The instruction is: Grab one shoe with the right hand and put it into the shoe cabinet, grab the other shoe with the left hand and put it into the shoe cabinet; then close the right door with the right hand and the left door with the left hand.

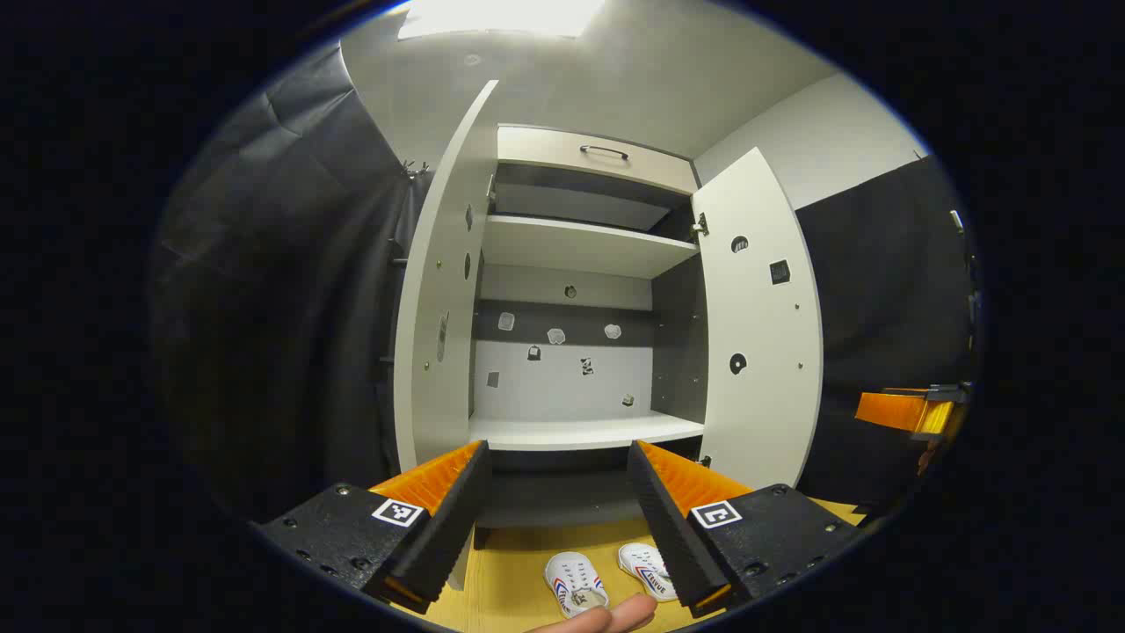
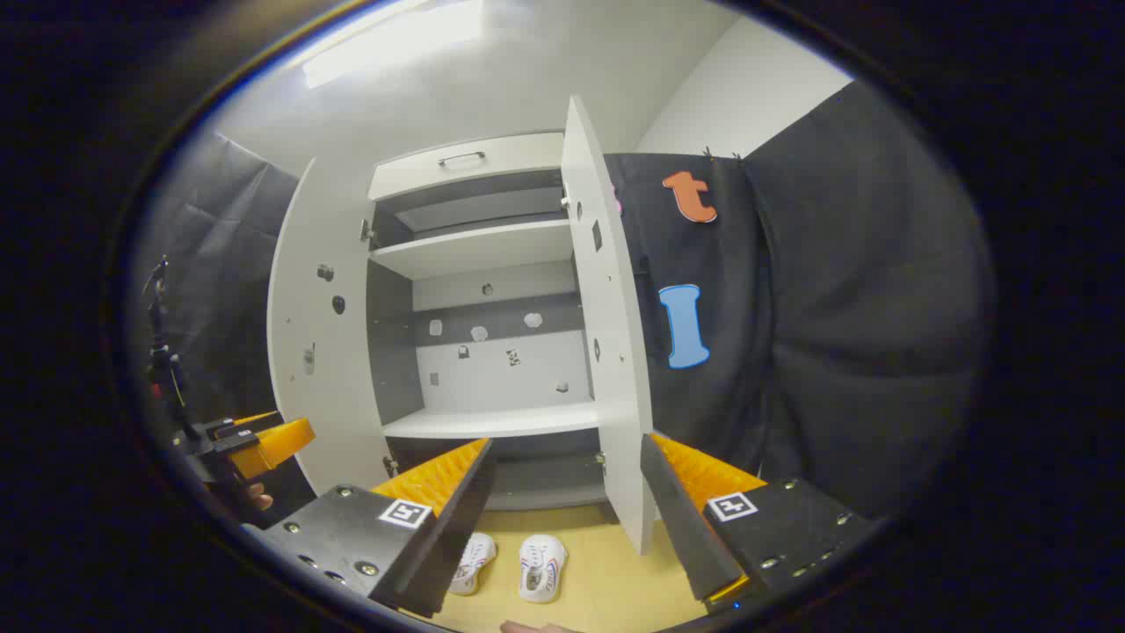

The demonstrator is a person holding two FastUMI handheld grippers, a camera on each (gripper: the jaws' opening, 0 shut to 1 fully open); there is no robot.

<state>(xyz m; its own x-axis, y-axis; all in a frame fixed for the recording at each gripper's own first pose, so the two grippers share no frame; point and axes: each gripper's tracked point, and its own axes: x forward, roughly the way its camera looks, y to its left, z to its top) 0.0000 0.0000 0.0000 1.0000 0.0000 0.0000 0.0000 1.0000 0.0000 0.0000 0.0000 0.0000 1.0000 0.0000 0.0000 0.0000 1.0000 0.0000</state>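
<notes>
The shoe cabinet (image 1: 580,352) stands with both doors swung out; in the left gripper view the left door (image 1: 444,290) shows almost edge-on and the right door (image 1: 760,325) faces the camera, while in the right gripper view the left door (image 2: 321,334) faces the camera and the right door (image 2: 606,334) shows nearly edge-on. Inside the cabinet the lower shelf (image 1: 584,431) and the upper shelf (image 1: 584,244) are bare; above the opening sits a drawer (image 1: 589,154) with a dark handle. Two white sneakers with red and blue stripes lie side by side on the yellow floor (image 1: 510,571) just in front of the cabinet: one sneaker (image 1: 576,585) lies left of the other sneaker (image 1: 646,570), close together, toes toward the cabinet. The left gripper (image 1: 558,501) hangs above the sneakers and before the cabinet, its fingers spread wide and holding nothing; a fingertip (image 1: 606,615) of the person shows at the bottom edge. The right gripper (image 2: 567,497) is likewise spread wide and empty, in front of the cabinet's right door, with the pair on the floor below it.
</notes>
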